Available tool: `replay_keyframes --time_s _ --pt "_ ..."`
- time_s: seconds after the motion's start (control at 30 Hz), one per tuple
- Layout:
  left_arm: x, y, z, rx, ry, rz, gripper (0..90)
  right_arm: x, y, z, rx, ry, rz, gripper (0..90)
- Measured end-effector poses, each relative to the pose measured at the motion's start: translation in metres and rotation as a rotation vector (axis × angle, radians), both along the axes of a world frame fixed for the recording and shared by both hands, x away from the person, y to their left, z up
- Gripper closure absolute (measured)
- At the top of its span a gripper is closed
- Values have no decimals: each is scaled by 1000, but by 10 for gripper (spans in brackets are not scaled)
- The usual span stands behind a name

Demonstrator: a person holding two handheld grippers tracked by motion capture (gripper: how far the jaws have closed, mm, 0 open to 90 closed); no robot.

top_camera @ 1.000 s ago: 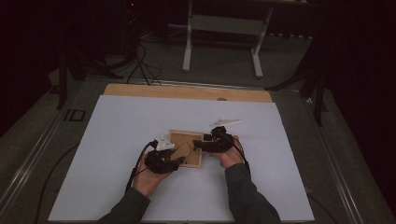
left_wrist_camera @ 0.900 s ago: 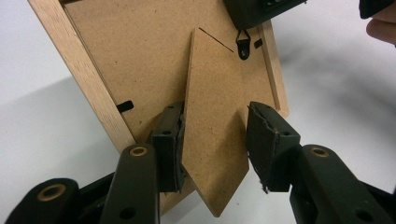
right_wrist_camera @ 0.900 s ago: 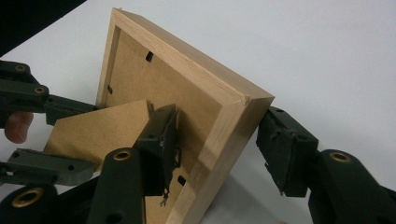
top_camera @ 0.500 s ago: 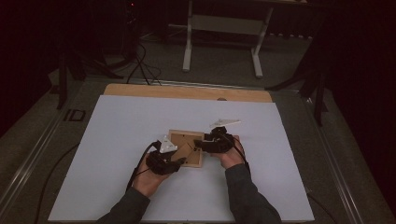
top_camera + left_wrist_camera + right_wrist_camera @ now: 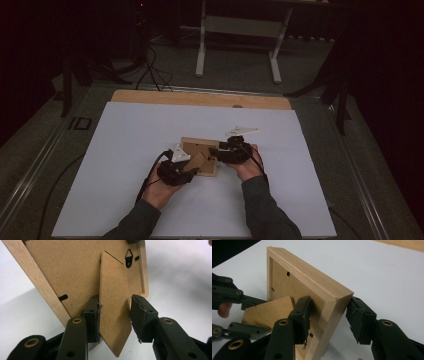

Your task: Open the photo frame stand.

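White tabletop (image 5: 125, 165): since a second ago, picture frame (image 5: 192, 146) unmoved; left gripper (image 5: 113, 312) open astride its easel stand (image 5: 113, 315), right gripper (image 5: 328, 315) open straddling the corner, neither clamped yet.

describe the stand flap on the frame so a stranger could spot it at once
On the white table, find the wooden frame lying back up between the two grippers. The stand is the brown fibreboard flap hinged to its back, raised between the left gripper's jaws. Unlike the flat backing, it sticks out and tapers to a point.
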State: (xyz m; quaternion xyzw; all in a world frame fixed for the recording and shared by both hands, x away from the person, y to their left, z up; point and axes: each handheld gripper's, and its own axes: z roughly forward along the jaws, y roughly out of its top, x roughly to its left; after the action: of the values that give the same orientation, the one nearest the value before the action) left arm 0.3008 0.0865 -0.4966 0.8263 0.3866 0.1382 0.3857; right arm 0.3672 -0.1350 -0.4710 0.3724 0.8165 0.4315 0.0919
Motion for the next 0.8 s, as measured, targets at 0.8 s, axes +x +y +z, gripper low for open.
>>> replay_keyframes --time_s 0.8 --pt "13 3 -1 -4 -33 38 731 -7 3 12 9 -115 -3 683"
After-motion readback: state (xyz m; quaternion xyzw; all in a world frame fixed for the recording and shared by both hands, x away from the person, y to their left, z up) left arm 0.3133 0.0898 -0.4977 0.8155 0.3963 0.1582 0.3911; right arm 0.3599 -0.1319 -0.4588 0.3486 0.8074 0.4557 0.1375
